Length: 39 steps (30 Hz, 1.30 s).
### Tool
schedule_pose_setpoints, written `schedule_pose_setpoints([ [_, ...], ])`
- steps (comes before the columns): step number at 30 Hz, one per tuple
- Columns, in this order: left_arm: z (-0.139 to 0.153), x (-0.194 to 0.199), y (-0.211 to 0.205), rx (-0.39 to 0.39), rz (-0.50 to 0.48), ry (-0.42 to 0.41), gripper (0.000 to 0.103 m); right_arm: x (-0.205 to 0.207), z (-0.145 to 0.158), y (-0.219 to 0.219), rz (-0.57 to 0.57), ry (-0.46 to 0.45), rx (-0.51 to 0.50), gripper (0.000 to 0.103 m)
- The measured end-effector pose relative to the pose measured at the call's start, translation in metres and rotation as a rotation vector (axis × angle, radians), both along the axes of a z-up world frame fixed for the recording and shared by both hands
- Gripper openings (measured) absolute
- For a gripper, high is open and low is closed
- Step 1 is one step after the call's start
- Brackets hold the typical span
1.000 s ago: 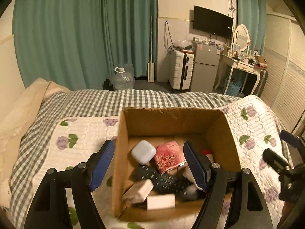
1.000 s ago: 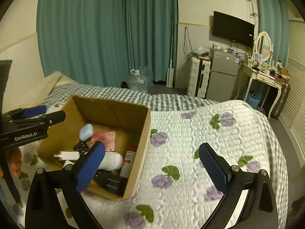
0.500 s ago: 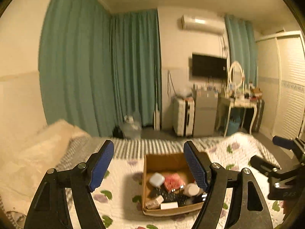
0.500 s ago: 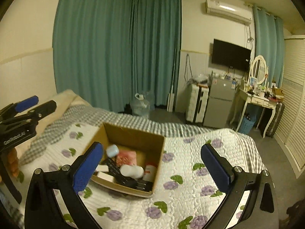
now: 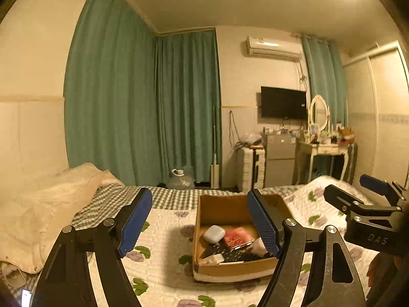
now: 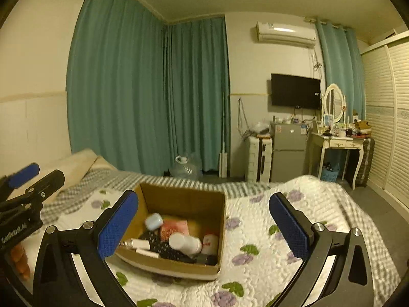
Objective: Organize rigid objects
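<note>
An open cardboard box (image 5: 225,208) (image 6: 184,199) sits on the quilted bed. It holds a white earbud case (image 5: 214,234) (image 6: 154,221), a red packet (image 5: 237,236) (image 6: 175,228), a black remote (image 5: 230,253), a white bottle (image 6: 185,242) and small white boxes (image 6: 139,244). My left gripper (image 5: 199,220) is open and empty, held well above and back from the box. My right gripper (image 6: 203,226) is open and empty, also raised and back from the box. Each gripper shows at the edge of the other's view.
The floral quilt (image 6: 294,243) covers the bed, with a cream duvet (image 5: 38,204) at left. Beyond stand teal curtains (image 6: 153,102), a water jug (image 6: 185,168), a small fridge (image 6: 288,151), a dressing table (image 6: 337,140) and a wall TV (image 6: 295,90).
Both grippers have lifted up and pulled back from the box, so it looks smaller and more of the room shows. Both stayed open and empty.
</note>
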<state>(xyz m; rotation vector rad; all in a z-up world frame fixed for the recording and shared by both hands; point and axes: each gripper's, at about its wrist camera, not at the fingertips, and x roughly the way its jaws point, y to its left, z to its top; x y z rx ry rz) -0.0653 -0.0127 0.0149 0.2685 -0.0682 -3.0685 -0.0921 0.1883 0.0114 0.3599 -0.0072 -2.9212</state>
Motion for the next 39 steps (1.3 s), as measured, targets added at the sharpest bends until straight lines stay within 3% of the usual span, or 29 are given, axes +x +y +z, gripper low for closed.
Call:
schedule_pose_setpoints([
  [9,-0.028,-0.008,-0.001,0.020,-0.014,-0.111,0.079,-0.014,-0.031,-0.006,0.006,-0.089,0.035,0.103],
  [39,-0.032,-0.007,-0.007,0.051,-0.011,-0.169,0.079,-0.013,-0.034,-0.005,0.000,-0.120,0.045,0.103],
])
